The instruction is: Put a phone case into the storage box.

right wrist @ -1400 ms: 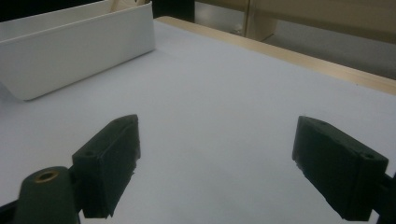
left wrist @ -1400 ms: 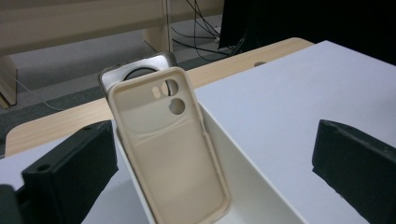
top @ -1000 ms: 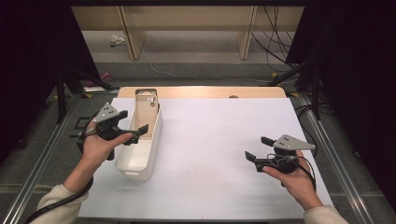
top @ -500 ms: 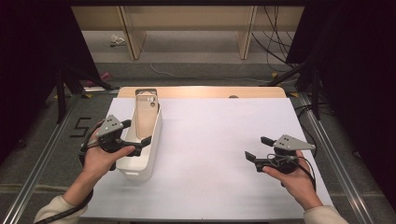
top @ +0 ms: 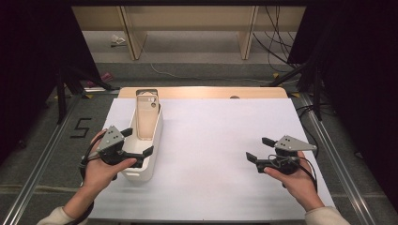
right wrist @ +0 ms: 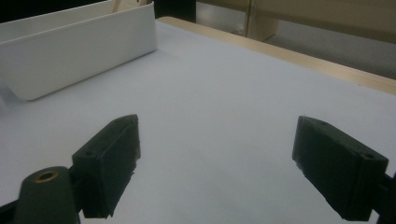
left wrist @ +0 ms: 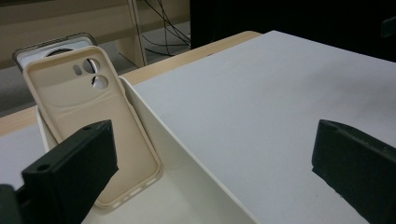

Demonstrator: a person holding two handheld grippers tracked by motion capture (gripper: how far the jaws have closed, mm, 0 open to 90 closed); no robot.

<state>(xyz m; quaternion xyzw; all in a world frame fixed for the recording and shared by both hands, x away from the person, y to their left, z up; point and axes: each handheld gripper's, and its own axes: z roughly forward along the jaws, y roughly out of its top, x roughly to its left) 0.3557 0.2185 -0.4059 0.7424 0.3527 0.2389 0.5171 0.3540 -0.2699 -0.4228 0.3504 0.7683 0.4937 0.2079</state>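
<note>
A long white bin (top: pixel 149 171) stands on the left of the table. Inside it a beige phone case (top: pixel 146 118) leans upright, camera cut-outs at the top, with a dark-rimmed clear case (top: pixel 146 93) right behind it. My left gripper (top: pixel 137 142) hovers open over the bin's near end with nothing between its jaws. In the left gripper view the beige case (left wrist: pixel 93 116) and the clear case (left wrist: pixel 51 46) lie ahead, beyond the open left gripper (left wrist: pixel 210 172). My right gripper (top: pixel 259 149) is held open and empty over the bare sheet at the right. In its own view the right gripper (right wrist: pixel 219 163) faces the bin (right wrist: pixel 74 51).
A white sheet (top: pixel 220 140) covers the table, and a wooden edge (top: pixel 202 92) shows along the far side. Metal rails (top: pixel 328 154) run beside the table. On the floor are a "5" mark (top: pixel 80 127), cables (top: pixel 277 51) and wooden furniture legs (top: pixel 131 42).
My left gripper has drawn back along the bin toward the person, from beside the cases to the bin's near end. The right gripper has stayed put.
</note>
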